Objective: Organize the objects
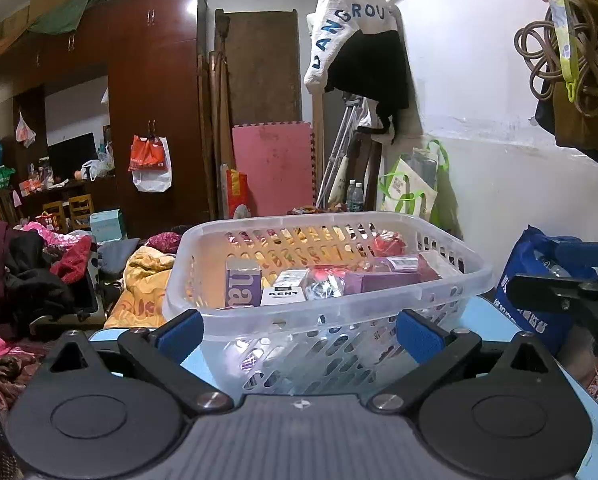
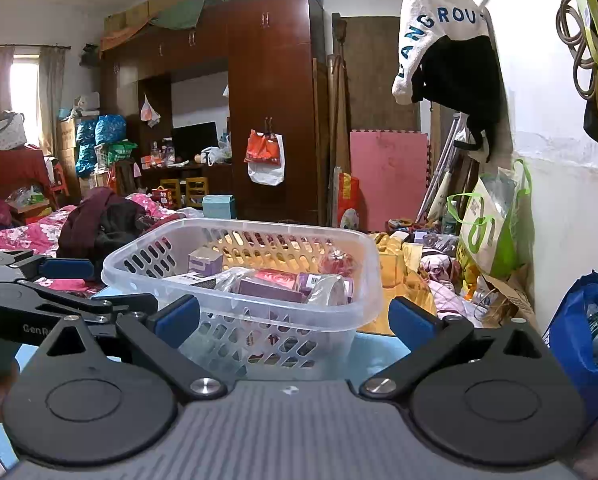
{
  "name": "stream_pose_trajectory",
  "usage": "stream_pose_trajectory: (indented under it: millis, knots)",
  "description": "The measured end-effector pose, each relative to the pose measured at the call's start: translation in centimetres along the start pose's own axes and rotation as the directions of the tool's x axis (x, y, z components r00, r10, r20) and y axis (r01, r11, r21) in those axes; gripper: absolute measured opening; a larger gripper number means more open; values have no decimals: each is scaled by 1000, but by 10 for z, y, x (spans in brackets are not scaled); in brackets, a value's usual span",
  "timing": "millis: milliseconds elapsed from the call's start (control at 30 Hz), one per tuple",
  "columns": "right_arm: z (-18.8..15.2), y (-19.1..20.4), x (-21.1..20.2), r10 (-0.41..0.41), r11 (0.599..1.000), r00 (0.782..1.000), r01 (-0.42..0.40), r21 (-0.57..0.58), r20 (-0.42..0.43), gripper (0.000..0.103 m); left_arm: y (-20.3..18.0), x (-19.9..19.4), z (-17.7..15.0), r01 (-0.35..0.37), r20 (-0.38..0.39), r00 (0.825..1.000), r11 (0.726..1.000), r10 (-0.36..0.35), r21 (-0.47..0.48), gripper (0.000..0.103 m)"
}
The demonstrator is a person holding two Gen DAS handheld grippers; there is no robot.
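A clear plastic basket (image 1: 379,304) with slotted walls stands on a light blue table (image 1: 495,312); it also shows in the right wrist view (image 2: 283,312). It holds several small items: a purple box (image 1: 241,286), a white KENT box (image 1: 283,290), a purple carton (image 1: 379,282) and a red packet (image 1: 389,242). My left gripper (image 1: 299,334) is open and empty, its blue pads on either side of the basket's near wall, just short of it. My right gripper (image 2: 295,318) is open and empty, facing the basket's near corner. The right gripper shows at the left view's right edge (image 1: 559,292), the left gripper at the right view's left edge (image 2: 51,280).
A blue bag (image 2: 583,344) with a bottle stands right of the table. A bed with piled clothes (image 2: 99,224) lies to the left. Yellow bedding (image 1: 143,288) and bags fill the floor behind. A brown wardrobe (image 1: 155,92) and pink foam mat (image 1: 273,168) stand at the back.
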State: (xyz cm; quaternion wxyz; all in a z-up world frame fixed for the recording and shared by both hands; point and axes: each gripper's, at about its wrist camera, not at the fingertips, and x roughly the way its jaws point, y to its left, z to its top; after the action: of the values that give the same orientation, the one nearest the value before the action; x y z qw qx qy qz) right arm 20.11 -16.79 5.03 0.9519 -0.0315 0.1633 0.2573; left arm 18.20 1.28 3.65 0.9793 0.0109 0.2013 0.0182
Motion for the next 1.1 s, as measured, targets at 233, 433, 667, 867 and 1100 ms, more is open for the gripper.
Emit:
stream_pose_trajectory:
  millis: [233,433,667,867,1100]
  knots:
    - [-2,0,-1,-4,1000,1000,4,1,0,103,0,0,1,-3,4,1000,1000,3,5,103]
    - [-1,1,-2,-3,1000,1000,3,1,3,103,-3,-1,1,3,2,1000,1000,-3,13,103]
    - [-1,2,-4,-9,1000,1000,9,-4,10,103,-4,-2,1,8,3,1000,1000,-8,14,103]
    - [-2,3,-4,-9,1000,1000,10,-4,9,103,-4,-2,2,9,1,1000,1000,-9,13,103]
    - [0,2,-5,-9,1000,1000,9,-7,9,103,-4,-2,3,9,1,1000,1000,-9,14,103]
